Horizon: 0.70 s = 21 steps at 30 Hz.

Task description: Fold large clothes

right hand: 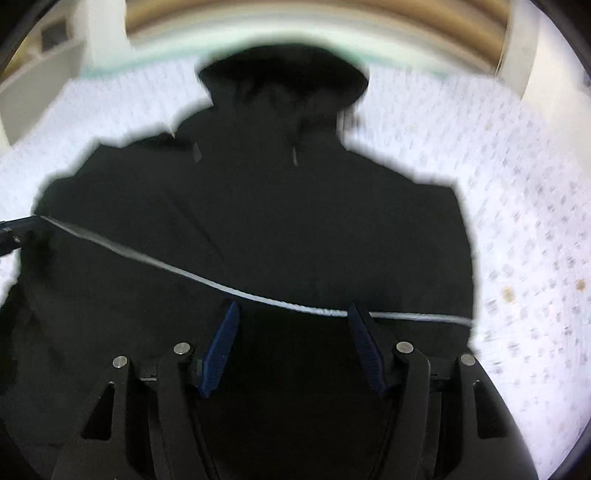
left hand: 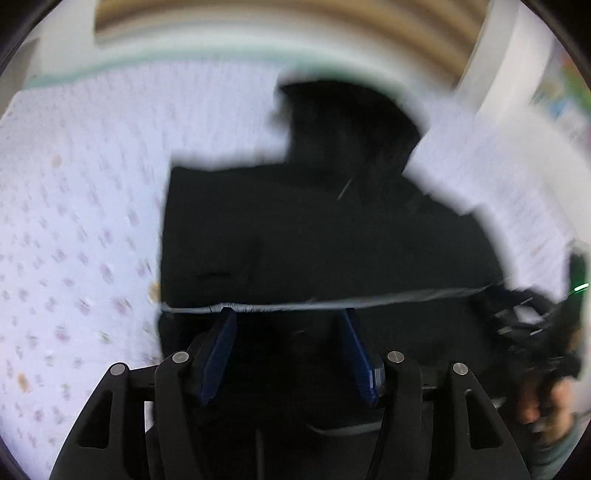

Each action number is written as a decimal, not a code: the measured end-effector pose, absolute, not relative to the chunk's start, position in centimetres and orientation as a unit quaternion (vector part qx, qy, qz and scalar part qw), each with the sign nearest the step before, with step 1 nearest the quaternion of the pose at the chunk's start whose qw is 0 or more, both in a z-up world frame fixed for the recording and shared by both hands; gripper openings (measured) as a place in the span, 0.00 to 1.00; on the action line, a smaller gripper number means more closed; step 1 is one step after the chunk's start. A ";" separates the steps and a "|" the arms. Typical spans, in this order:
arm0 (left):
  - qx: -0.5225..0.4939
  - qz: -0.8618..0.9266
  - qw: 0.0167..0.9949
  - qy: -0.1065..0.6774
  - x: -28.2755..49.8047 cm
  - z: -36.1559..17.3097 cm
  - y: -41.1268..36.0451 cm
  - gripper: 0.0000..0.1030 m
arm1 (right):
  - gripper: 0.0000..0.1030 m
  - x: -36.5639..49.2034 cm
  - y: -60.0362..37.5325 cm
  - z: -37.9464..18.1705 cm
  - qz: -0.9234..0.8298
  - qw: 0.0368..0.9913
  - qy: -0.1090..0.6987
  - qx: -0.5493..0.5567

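A large black hooded garment (left hand: 332,229) lies spread on a white patterned bed sheet (left hand: 74,221), hood toward the far side; it also shows in the right wrist view (right hand: 258,221). Its near hem, a pale grey edge (left hand: 369,301), is lifted and stretched between both grippers. My left gripper (left hand: 290,314) stands with its blue pads wide apart, the hem (right hand: 288,304) crossing at the fingertips. My right gripper (right hand: 293,308) is the same, pads wide apart at the hem. The right gripper and the hand holding it show at the right of the left view (left hand: 532,332). Both views are motion-blurred.
The sheet (right hand: 517,221) covers the bed around the garment, with a few brown spots (right hand: 508,293). A pale green bed edge (left hand: 110,70) and a wooden striped wall or headboard (left hand: 258,14) lie beyond. White furniture (right hand: 37,74) stands at the far left.
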<state>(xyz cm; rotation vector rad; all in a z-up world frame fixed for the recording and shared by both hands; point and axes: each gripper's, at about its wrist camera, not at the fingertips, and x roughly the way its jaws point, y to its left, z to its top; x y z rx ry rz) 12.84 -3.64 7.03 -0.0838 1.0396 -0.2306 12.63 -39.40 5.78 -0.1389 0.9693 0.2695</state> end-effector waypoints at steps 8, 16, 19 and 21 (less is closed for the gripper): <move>-0.034 -0.120 0.856 0.502 13.0 5.9 -3.5 0.57 | 0.64 12.5 -40.9 5.7 0.155 0.864 0.479 -0.021; -0.059 -0.171 0.859 0.479 16.1 18.6 -3.5 0.57 | 0.64 16.5 -43.0 16.0 0.160 0.848 0.502 0.054; -0.045 -0.176 0.872 0.455 19.0 23.7 -3.7 0.57 | 0.64 20.1 -43.9 20.9 0.146 0.863 0.478 0.075; -0.037 -0.170 0.880 0.443 21.1 26.1 -4.1 0.57 | 0.64 22.4 -44.1 23.5 0.132 0.874 0.461 0.079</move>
